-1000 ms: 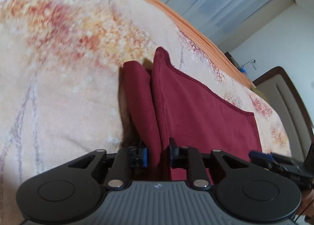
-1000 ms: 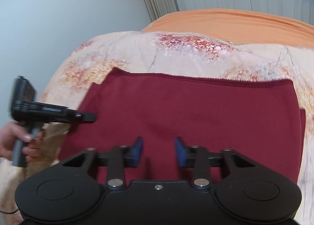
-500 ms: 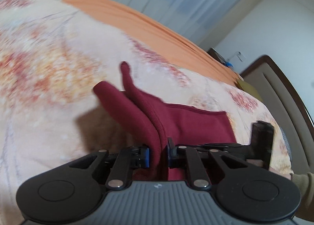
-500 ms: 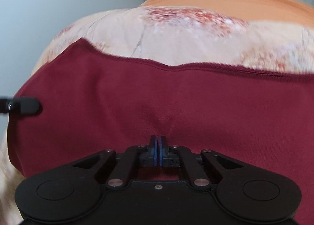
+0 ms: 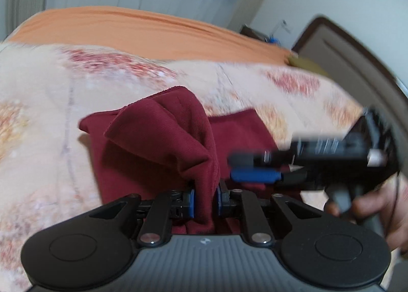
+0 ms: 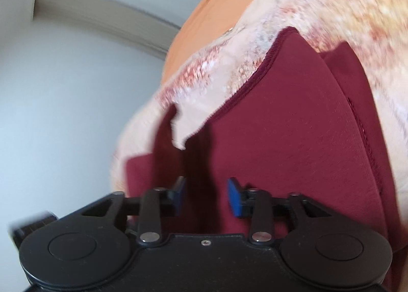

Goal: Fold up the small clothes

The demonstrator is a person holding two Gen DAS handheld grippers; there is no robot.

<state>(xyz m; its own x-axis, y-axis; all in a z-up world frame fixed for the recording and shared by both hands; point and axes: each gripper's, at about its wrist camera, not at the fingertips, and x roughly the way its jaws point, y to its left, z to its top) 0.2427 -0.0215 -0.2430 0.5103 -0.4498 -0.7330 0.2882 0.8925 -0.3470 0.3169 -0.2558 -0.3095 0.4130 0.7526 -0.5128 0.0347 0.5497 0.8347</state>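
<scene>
A dark red garment (image 5: 158, 139) lies on a floral bedspread (image 5: 46, 93). My left gripper (image 5: 205, 201) is shut on a bunched fold of it and holds that fold lifted above the rest. In the left wrist view the right gripper (image 5: 257, 167) shows side-on at the right, blurred, just above the cloth. In the right wrist view the garment (image 6: 293, 123) fills the middle, one edge folded over. My right gripper (image 6: 206, 196) is open, with nothing between its blue pads (image 6: 233, 197), right over the cloth.
An orange sheet (image 5: 153, 24) covers the far side of the bed. A padded brown headboard (image 5: 357, 62) stands at the right. Curtains and a pale wall are behind. A hand (image 5: 369, 213) holds the right gripper's handle.
My left gripper has lifted and carried its fold across the garment toward the right gripper. My right gripper, shut on the cloth half a second ago, has opened and swung round.
</scene>
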